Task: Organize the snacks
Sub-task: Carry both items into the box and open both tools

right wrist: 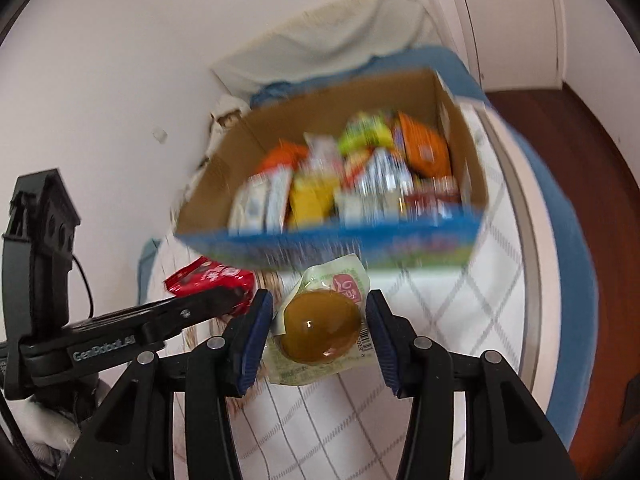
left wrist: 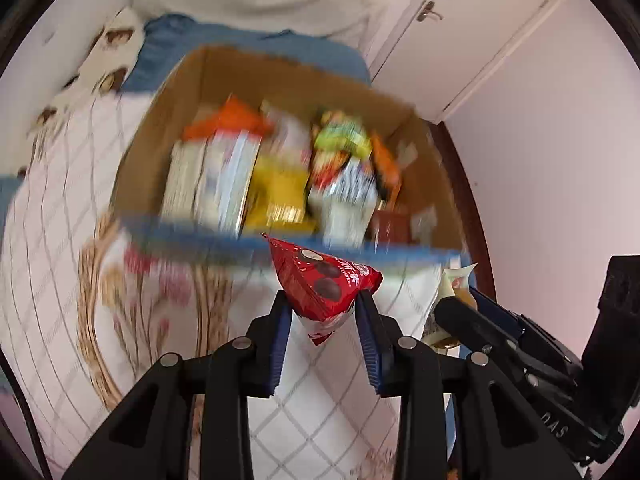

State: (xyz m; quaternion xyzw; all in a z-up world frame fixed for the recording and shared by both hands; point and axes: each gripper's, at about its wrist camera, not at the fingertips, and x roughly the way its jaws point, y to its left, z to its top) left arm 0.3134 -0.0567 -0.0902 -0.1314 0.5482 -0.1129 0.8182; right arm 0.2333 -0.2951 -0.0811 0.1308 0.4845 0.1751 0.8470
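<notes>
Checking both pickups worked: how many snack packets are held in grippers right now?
2. The red packet sits in the left hand-held gripper; the packet with a brown round snack sits in the right hand-held gripper.

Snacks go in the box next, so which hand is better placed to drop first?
Probably right: its jelly snack hangs before the box's middle, while the left's red packet hangs similarly close. A narrow call.
</notes>
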